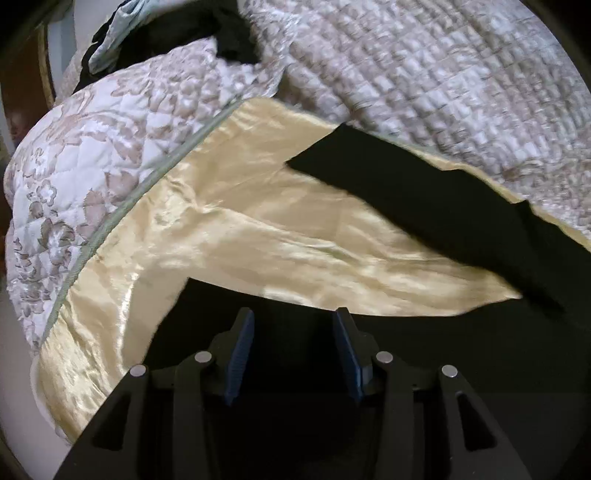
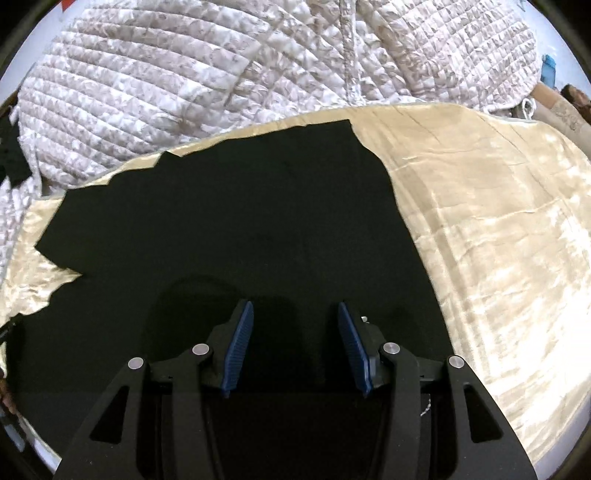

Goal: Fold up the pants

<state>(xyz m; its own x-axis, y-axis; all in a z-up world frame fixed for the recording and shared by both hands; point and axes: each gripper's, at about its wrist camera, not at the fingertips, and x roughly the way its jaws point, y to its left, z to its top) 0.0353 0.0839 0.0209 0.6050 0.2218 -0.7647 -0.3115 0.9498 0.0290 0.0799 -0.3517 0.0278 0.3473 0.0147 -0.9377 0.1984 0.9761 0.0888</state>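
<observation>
Black pants (image 2: 240, 221) lie spread flat on a cream satin sheet (image 2: 498, 221). In the right wrist view they fill the middle, with a jagged far edge. My right gripper (image 2: 295, 305) hovers low over them, its blue pads apart and nothing pinched between them. In the left wrist view one black leg (image 1: 443, 214) runs diagonally to the upper middle. Another part of the pants (image 1: 443, 332) lies under my left gripper (image 1: 293, 314). Its jaws stand apart above the dark cloth, with no fold gripped that I can see.
A quilted floral bedspread (image 1: 443, 74) is bunched behind the sheet (image 1: 240, 229) and drapes over the bed's left side. The same quilt (image 2: 184, 92) fills the back of the right view. Dark clothes (image 1: 236, 33) and a pale green garment (image 1: 122, 33) lie at the far left corner.
</observation>
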